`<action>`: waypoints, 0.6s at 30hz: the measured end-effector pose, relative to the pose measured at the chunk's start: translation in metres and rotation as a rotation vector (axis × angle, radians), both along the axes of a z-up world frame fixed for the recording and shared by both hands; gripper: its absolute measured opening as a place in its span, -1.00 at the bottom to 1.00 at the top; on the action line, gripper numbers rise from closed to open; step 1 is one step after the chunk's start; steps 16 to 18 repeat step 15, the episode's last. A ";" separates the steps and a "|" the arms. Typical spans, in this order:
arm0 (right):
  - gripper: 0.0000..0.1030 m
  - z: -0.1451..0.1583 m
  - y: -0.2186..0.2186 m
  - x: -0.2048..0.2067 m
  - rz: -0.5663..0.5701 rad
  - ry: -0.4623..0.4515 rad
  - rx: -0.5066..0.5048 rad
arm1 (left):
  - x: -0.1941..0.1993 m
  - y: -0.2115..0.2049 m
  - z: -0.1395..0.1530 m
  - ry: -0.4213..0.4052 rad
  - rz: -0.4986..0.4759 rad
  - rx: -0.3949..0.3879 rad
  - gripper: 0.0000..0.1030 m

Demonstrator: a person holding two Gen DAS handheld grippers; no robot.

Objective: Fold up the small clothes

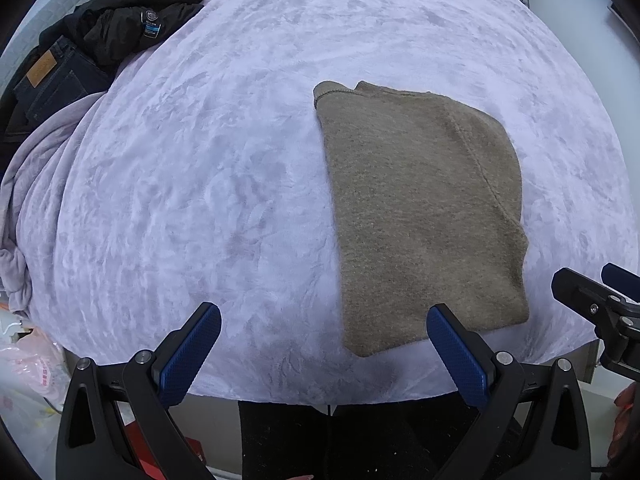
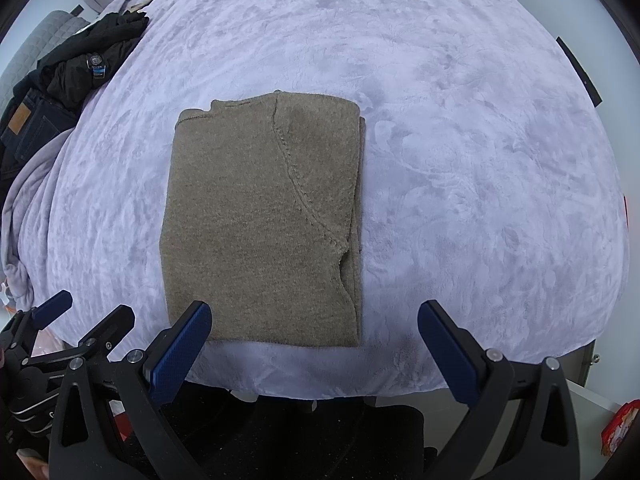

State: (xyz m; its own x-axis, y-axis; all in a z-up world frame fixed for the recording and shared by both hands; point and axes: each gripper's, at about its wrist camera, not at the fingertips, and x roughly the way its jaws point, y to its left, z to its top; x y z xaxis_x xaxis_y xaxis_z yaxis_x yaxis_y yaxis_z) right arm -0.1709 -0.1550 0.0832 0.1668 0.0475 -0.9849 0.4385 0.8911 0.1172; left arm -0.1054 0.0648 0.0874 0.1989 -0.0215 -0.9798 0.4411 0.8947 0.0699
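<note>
Folded brown sweater [image 2: 264, 220] flat on the lilac plush blanket [image 2: 460, 160], near the front edge of the bed, in a neat rectangle with a curved seam across the top layer. Neck part at the far left corner, folded edges on the right side.

Left gripper [image 1: 324, 354] held above the front edge of the blanket, jaws wide apart, nothing between the blue pads [image 1: 188, 356]. Right pad in front of the near edge of the sweater in the left wrist view, contact not possible to tell. Also visible at the lower left of the right wrist view.

Right gripper [image 2: 316, 350] also spread wide, empty, above the near edge of the sweater. Left pad [image 2: 180, 354] over the near left corner of the sweater in the picture, right pad [image 2: 448, 354] over bare blanket, well to the right of the sweater. Touching or not: cannot say.

Black jacket [image 1: 132, 20] and dark jeans [image 1: 52, 80] in a pile at the far left of the bed, well apart from the sweater. Plastic bag [image 1: 28, 368] with red print low on the left, beside the bed.
</note>
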 end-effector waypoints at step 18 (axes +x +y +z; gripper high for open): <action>0.99 -0.004 0.002 0.002 0.006 0.012 -0.004 | 0.002 0.001 -0.002 0.000 -0.013 -0.012 1.00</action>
